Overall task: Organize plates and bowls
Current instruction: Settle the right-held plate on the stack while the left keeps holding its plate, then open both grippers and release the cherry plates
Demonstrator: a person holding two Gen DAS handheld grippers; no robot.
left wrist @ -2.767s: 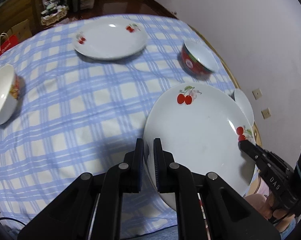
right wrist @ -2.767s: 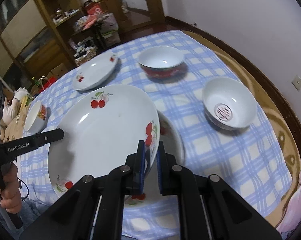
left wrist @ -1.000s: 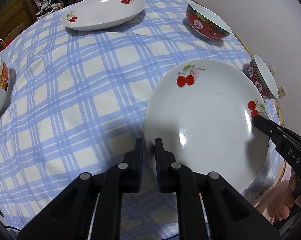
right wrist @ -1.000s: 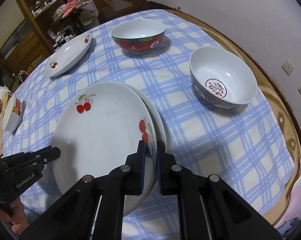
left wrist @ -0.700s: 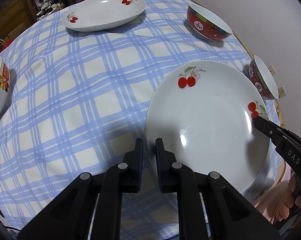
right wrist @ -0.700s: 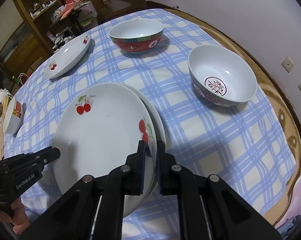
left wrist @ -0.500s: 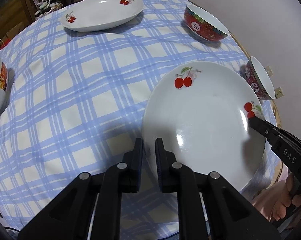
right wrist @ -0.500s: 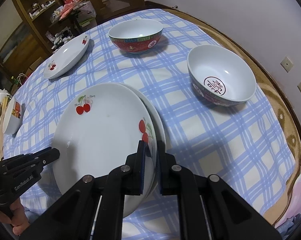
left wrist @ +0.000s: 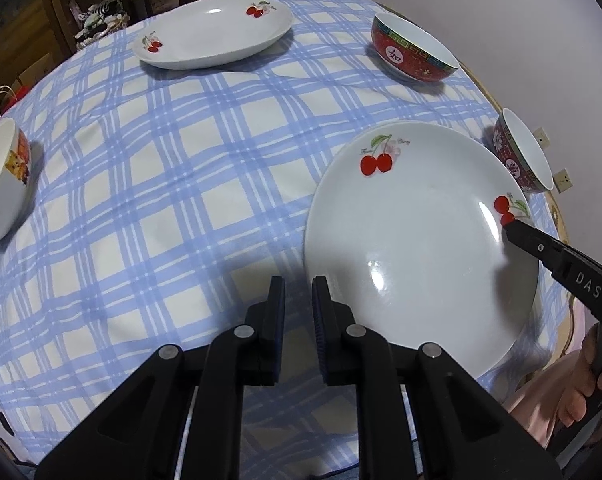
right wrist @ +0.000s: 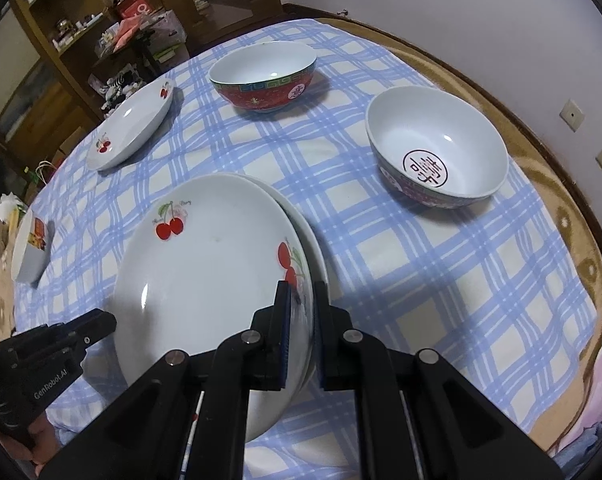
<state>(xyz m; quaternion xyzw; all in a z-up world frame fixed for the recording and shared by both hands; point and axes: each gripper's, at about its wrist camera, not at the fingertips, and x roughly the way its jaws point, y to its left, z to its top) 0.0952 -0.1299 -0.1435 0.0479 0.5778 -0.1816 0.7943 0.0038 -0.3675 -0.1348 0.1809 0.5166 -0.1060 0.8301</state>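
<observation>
The right gripper is clamped on the near right rim of the top cherry plate, one pad above the rim and one below, close to the printed cherries. That plate lies on a second plate of the same kind, of which only a crescent of rim shows along the right side, and the pair sits at the near edge of the counter on its blue checked cloth. The left gripper stands just off the left rim of the same plate: its jaws are parted by a narrow gap with only cloth showing between them, nothing held, and the right-hand pad sits right beside the plate's edge without clearly pressing on it. From the right wrist view the left gripper's black fingers point at the plate's lower left rim, with a small gap between tip and china. From the left wrist view the right gripper's upper finger lies across the far right rim, its tip at the cherry print. Farther back on the counter stand a third cherry plate, a red bowl, a white-lined bowl with a round emblem inside, and a small white bowl at the left edge.
</observation>
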